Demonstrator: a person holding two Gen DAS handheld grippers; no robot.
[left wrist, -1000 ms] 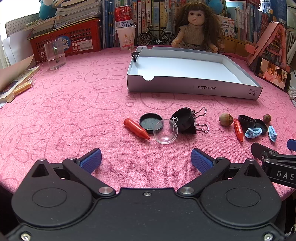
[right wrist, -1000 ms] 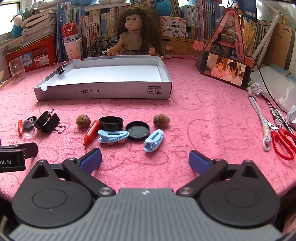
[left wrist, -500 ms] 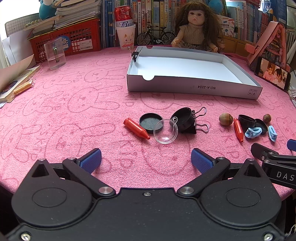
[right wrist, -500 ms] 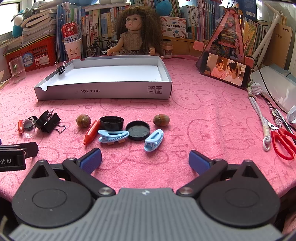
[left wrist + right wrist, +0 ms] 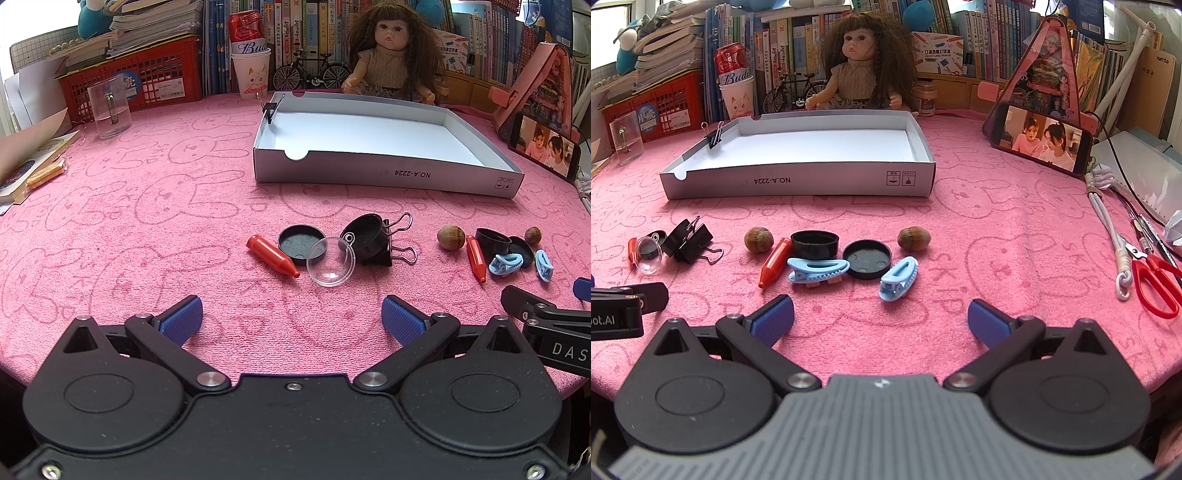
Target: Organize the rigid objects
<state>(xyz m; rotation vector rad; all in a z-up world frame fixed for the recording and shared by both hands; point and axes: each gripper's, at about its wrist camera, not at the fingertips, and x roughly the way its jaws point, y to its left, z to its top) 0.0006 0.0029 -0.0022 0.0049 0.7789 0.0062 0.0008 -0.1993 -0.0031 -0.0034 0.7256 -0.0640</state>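
Observation:
Small items lie on the pink cloth in front of a white box lid (image 5: 384, 173) (image 5: 798, 182). My left gripper (image 5: 291, 319) is open and empty, just short of a red crayon (image 5: 271, 256), a black cap (image 5: 301, 240), a clear dome (image 5: 331, 266) and a black binder clip (image 5: 380, 240). My right gripper (image 5: 881, 319) is open and empty, just short of two blue hair clips (image 5: 817, 270) (image 5: 898, 278), a black lid (image 5: 867, 258), a black ring cap (image 5: 814, 244), a red crayon (image 5: 774, 261) and two nuts (image 5: 759, 239) (image 5: 913, 238).
A doll (image 5: 862, 70), books and a red basket (image 5: 129, 79) line the back. A clear cup (image 5: 109, 108) stands at the left. A phone (image 5: 1041, 142) on a pink stand, cords and red scissors (image 5: 1156, 282) lie at the right. A small clip (image 5: 714, 136) sits on the box rim.

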